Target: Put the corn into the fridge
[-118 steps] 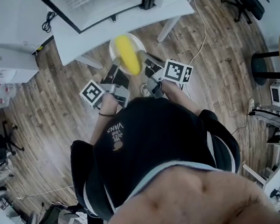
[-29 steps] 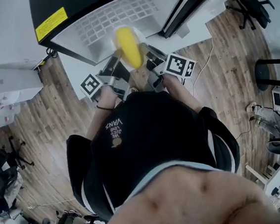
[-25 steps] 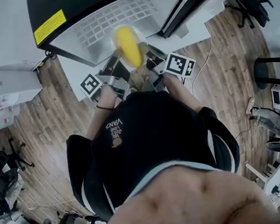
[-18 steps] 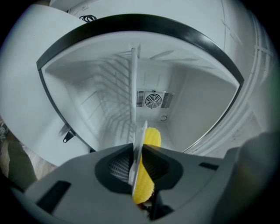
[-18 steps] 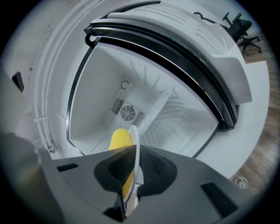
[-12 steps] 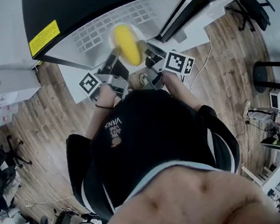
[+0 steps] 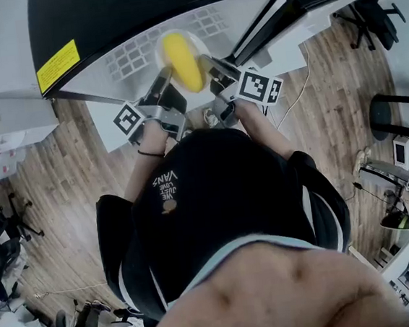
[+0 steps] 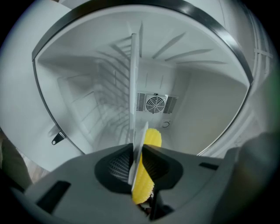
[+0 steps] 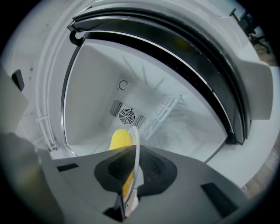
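Two tongs are shown, the left tongs (image 7: 162, 82) and the right tongs (image 7: 214, 69), each pinching the rim of the plate (image 7: 159, 53) bearing the corn (image 7: 183, 61). Compared with a second before, the plate is carried closer to the mouth of the open fridge (image 7: 138, 14); setting down inside is judged to remain.

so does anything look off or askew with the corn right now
Nothing stands out: the corn lies on the white plate, which the left gripper and right gripper clamp at opposite rims before the open fridge.
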